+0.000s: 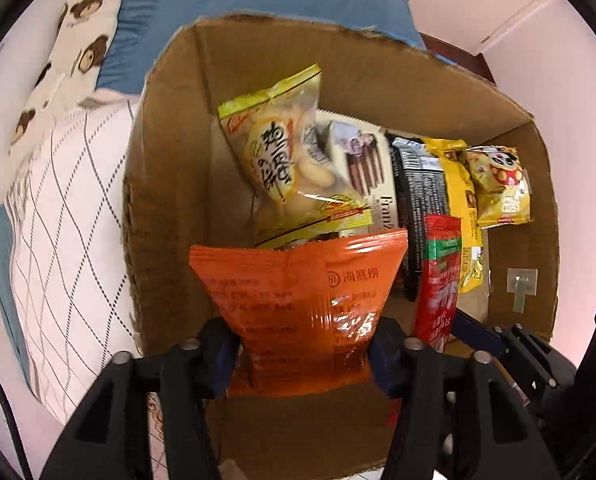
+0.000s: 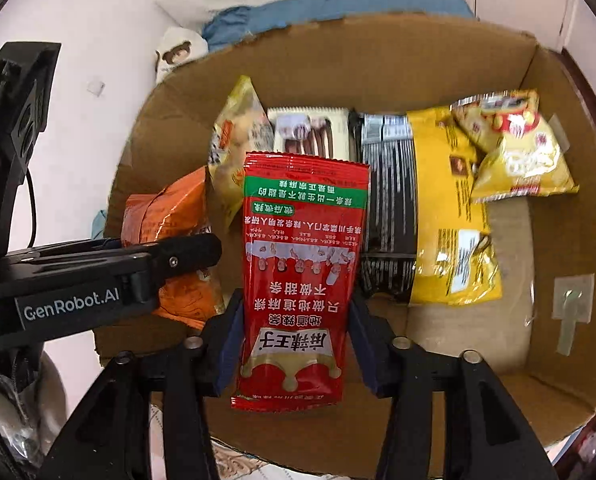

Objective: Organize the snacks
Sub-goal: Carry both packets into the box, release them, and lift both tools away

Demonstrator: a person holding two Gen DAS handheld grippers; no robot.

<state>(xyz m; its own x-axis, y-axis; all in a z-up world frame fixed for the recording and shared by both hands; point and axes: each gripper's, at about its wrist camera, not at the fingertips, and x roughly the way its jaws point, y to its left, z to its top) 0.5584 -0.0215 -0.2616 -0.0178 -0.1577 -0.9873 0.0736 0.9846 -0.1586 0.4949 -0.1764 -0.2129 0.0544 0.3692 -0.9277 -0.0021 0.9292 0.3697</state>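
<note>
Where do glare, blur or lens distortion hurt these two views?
Left wrist view: glare streaks the orange packet; fisheye bends the cardboard box walls and darkens the corners; print stays legible. Right wrist view: the small yellow packet at the far right is smeared by blur, while the red packet is sharp with mild sheen; the same bowed edges.

brown cardboard box [image 1: 166, 184]: matt, rough paper board, torn edge
orange snack bag [image 1: 298, 304]: shiny, crinkly plastic
red snack packet [image 2: 302, 264]: glossy, smooth plastic
white checked bed cover [image 1: 70, 216]: soft cloth
black gripper fingers [image 2: 478, 412]: dull hard plastic
</note>
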